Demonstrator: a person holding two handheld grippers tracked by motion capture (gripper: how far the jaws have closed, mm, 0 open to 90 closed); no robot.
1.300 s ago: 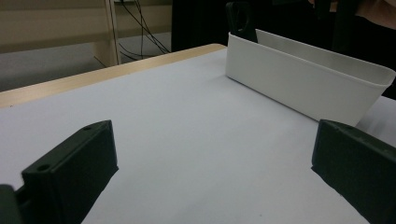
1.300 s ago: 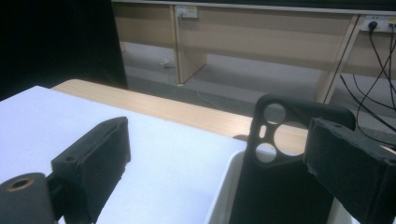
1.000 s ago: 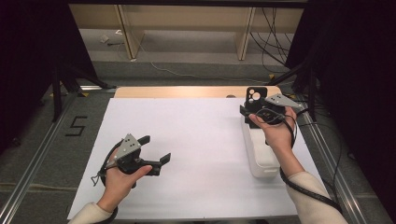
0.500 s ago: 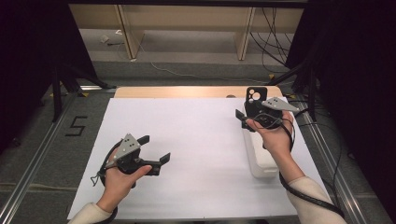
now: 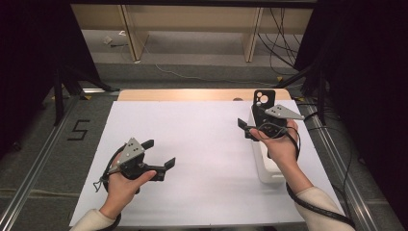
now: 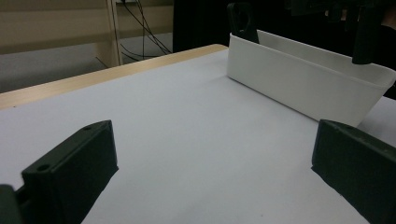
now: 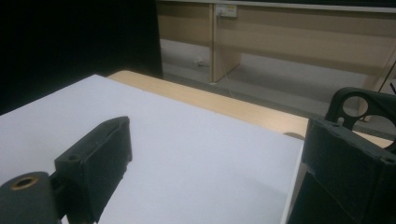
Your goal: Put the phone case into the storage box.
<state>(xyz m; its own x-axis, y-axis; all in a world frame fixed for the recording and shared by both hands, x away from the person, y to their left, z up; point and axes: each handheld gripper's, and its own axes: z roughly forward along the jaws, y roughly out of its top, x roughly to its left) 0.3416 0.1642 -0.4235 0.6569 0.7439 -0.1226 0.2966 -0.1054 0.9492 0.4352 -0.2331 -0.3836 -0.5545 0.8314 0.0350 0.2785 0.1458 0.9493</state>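
**Two open grippers over a white-covered table**

The left gripper (image 5: 156, 153) rests low near the table's near-left corner, jaws spread wide and holding nothing. The right gripper (image 5: 251, 126) hangs above the long white plastic bin (image 5: 263, 168) along the right edge of the white sheet-covered wooden table (image 5: 202, 139), jaws apart, empty. A black phone case with round camera cut-outs (image 5: 264, 99) stands upright at the bin's far end.

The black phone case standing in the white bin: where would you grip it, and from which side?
Grip the top edge of the black phone case, probably coming down from above. It stands upright at the far end of the white bin, its camera cutout end poking above the rim, while the bin walls block its lower part. The right claw is open and nearest.
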